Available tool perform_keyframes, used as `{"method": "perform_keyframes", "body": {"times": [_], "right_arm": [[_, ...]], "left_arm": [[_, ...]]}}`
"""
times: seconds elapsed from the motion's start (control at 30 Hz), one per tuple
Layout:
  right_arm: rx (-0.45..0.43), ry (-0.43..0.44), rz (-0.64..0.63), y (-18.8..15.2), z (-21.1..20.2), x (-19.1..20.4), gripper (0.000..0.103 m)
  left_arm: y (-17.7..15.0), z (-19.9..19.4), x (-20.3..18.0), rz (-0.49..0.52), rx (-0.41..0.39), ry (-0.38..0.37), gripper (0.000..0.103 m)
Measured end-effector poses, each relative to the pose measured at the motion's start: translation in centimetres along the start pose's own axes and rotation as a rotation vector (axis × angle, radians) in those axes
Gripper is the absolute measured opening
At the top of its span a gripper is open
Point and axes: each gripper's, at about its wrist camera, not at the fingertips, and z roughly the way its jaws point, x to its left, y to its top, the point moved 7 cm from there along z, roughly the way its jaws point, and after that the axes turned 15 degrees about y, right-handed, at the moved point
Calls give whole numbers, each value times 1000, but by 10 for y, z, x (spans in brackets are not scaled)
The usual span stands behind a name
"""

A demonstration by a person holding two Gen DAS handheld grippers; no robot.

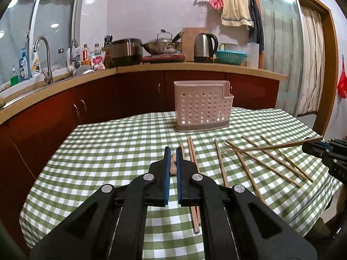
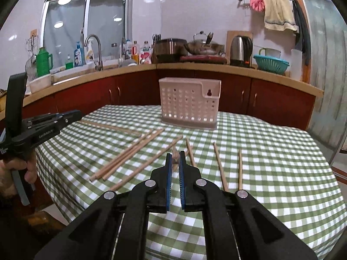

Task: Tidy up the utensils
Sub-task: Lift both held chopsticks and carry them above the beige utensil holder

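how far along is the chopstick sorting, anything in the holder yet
Done: nothing that shows; no sticks rise above the rim of the perforated pale plastic utensil holder.

In hand: the left gripper and the right gripper are each shut on one wooden chopstick; the right one's stick is lifted above the cloth.

Left: the loose wooden chopsticks scattered on the green checked tablecloth.

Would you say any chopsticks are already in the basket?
No, the basket shows none above its rim; the chopsticks lie on the tablecloth.
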Motion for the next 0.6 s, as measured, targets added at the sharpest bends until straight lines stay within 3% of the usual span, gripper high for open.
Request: {"method": "perform_keyframes", "body": {"times": [0.3, 0.6], "right_arm": [[-70, -11, -3, 28, -20, 1, 7], [-101, -6, 7, 47, -18, -4, 7]], "left_arm": [[25, -19, 14, -35, -58, 11, 5], [40, -13, 21, -53, -48, 7, 5]]}}
